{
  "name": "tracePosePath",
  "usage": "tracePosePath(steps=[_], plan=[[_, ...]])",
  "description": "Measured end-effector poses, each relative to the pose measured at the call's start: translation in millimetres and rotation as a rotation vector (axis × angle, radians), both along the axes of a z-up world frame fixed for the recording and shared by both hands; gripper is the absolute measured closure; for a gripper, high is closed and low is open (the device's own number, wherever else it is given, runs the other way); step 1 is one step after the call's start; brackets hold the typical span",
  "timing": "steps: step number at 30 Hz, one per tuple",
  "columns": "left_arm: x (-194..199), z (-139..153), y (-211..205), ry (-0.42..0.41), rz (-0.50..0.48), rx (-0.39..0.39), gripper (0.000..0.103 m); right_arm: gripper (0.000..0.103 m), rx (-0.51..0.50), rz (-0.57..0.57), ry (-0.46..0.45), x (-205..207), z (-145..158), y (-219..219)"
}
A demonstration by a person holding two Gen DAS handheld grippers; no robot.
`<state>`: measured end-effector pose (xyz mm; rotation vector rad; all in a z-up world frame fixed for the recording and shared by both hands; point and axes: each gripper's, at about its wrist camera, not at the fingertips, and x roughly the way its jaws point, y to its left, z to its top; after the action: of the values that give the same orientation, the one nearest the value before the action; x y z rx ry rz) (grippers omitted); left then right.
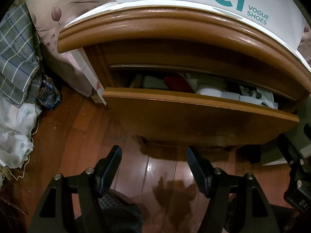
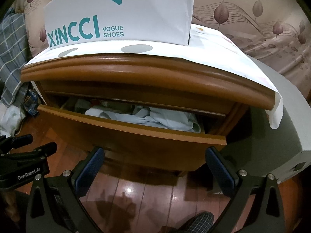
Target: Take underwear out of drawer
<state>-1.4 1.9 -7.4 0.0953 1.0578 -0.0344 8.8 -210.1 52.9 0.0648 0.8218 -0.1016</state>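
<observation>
A brown wooden nightstand has its drawer (image 1: 194,114) (image 2: 124,128) pulled partly out. Folded and crumpled garments fill it: pale blue and white cloth (image 2: 153,116) (image 1: 217,93), a red piece (image 1: 176,83) and a grey-green piece (image 1: 153,82). Which of them is underwear I cannot tell. My left gripper (image 1: 153,155) hangs open in front of and below the drawer front, over the floor, with nothing between its fingers. My right gripper (image 2: 155,155) is also open and empty, just before the drawer's front panel. In the right wrist view the left gripper's body (image 2: 23,161) shows at the left edge.
A white XINCCI shoe bag (image 2: 120,13) stands on a sheet of paper on the nightstand top (image 2: 136,66). Plaid fabric (image 1: 15,54) and plastic bags (image 1: 13,132) lie at the left. A grey box (image 2: 272,139) sits right of the nightstand. Glossy wooden floor (image 1: 159,170) lies below, and a plaid slipper (image 2: 198,221) shows at the bottom.
</observation>
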Motion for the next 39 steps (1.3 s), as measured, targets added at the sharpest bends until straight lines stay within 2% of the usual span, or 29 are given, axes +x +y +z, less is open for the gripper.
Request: tracePosePath(steps=[17, 28, 32, 35, 38, 39], plan=[[1.0, 0.8, -0.9, 0.004, 0.004, -0.006, 0.032, 0.001, 0.0, 0.006, 0.0, -0.4, -0.4, 1.7], [5.6, 4.6, -0.2, 0.021, 0.011, -0.04, 0.032, 0.001, 0.005, 0.002, 0.004, -1.2, 0.9, 0.2], [7.4, 12.9, 10.5, 0.022, 0.028, -0.14, 0.032, 0.001, 0.019, -0.003, 0.003, -2.0, 2.0, -4.1], [11.2, 12.6, 26.5, 0.072, 0.071, -0.308, 0.032, 0.001, 0.032, -0.016, -0.002, -4.3, 4.1, -10.3], [14.5, 4.6, 44.2, 0.127, 0.162, -0.485, 0.032, 0.0, 0.062, -0.034, -0.008, -6.2, 7.9, -18.4], [15.4, 2.2, 46.9, 0.141, 0.185, -0.52, 0.032, 0.0, 0.068, -0.039, -0.01, -6.2, 8.9, -20.2]])
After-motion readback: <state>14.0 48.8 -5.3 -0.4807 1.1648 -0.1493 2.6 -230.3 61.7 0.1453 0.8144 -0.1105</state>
